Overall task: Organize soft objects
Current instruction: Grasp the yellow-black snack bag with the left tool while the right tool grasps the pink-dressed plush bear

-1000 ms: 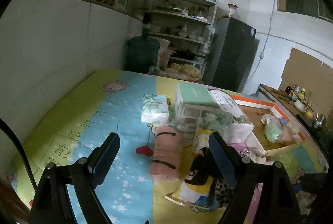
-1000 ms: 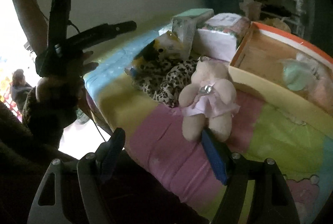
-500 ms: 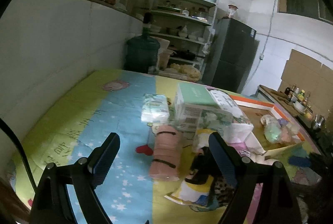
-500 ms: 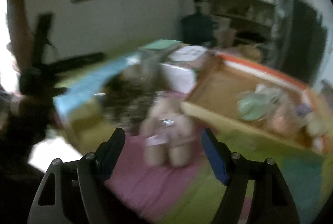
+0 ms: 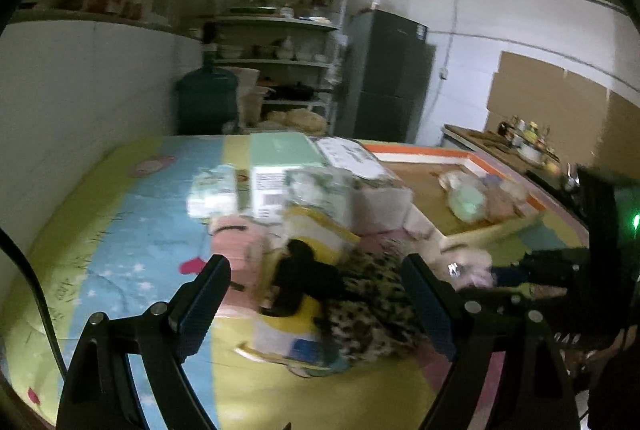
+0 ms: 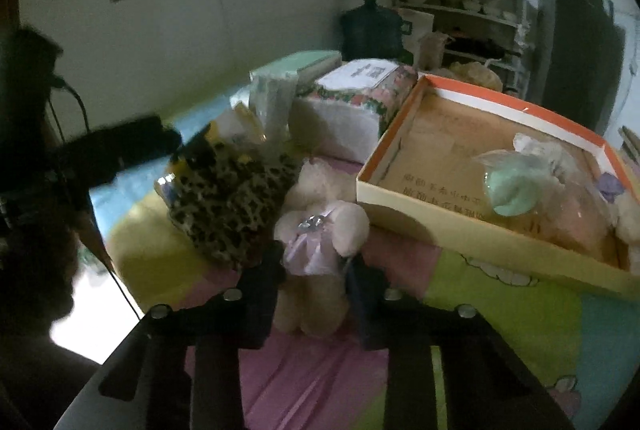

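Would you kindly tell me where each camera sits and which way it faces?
Left wrist: behind the open left gripper, facing across the bed to the shelves; right gripper shows at right.
Right wrist: behind the right gripper, shut on the teddy bear, facing the cardboard box.
Shared: bear, box, leopard plush.

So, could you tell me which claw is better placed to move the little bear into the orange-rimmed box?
The right claw: its fingers are closed around the bear, right beside the box. The left claw hangs open above the leopard-print plush, holding nothing.
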### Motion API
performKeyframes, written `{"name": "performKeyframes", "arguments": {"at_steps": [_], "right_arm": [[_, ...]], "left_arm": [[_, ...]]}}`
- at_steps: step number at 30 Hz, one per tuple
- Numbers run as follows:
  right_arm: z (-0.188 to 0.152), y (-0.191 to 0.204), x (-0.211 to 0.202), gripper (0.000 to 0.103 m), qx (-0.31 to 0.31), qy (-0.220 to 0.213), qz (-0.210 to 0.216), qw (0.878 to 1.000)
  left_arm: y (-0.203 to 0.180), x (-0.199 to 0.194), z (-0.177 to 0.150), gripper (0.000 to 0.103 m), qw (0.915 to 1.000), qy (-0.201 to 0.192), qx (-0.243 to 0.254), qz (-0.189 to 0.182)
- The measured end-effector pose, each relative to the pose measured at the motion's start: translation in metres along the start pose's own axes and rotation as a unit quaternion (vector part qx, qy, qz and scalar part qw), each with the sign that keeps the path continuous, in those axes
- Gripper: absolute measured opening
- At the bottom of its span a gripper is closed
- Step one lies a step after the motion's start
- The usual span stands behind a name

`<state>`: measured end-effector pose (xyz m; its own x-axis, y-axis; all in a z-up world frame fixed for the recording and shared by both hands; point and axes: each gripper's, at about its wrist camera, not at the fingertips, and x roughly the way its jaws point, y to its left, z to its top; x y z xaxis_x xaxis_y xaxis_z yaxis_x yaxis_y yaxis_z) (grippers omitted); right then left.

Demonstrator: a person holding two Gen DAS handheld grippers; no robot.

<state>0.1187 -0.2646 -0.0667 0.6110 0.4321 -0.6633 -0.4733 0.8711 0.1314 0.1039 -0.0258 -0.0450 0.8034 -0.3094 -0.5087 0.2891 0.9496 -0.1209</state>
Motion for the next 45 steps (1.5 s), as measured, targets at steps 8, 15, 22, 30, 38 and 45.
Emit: {"name": "performKeyframes", "arguments": {"at_steps": [8, 15, 22, 30, 38, 45], "right_arm": [[0.003, 0.0, -0.034, 0.029, 0.049, -0.078, 0.026, 0.995], [0.0, -0.004, -0.041, 0.029, 0.071, -0.092, 0.026, 0.993], [-0.004, -0.005, -0.044, 0.029, 0.077, -0.094, 0.026, 0.992], [-0.002, -0.003, -0.045, 0.029, 0.078, -0.1, 0.029, 0.991], [0.005, 0.006, -0.051, 0.029, 0.07, -0.116, 0.034, 0.99], [0.011, 0.009, -0.061, 0.029, 0.063, -0.132, 0.032, 0.989]], "left_arm": [[0.018, 0.021, 0.007, 0.087, 0.9997, 0.021, -0.008, 0.011], [0.024, 0.053, 0.015, 0.071, 0.9979, 0.063, 0.002, -0.016], [0.023, 0.065, 0.013, 0.043, 0.9959, 0.081, -0.001, -0.041], [0.027, 0.054, 0.008, 0.042, 0.9971, 0.063, -0.017, -0.04], [0.031, 0.028, 0.018, 0.042, 0.9988, 0.029, -0.026, -0.031], [0.019, 0.007, 0.033, 0.042, 0.9995, 0.0, -0.011, -0.03]]}}
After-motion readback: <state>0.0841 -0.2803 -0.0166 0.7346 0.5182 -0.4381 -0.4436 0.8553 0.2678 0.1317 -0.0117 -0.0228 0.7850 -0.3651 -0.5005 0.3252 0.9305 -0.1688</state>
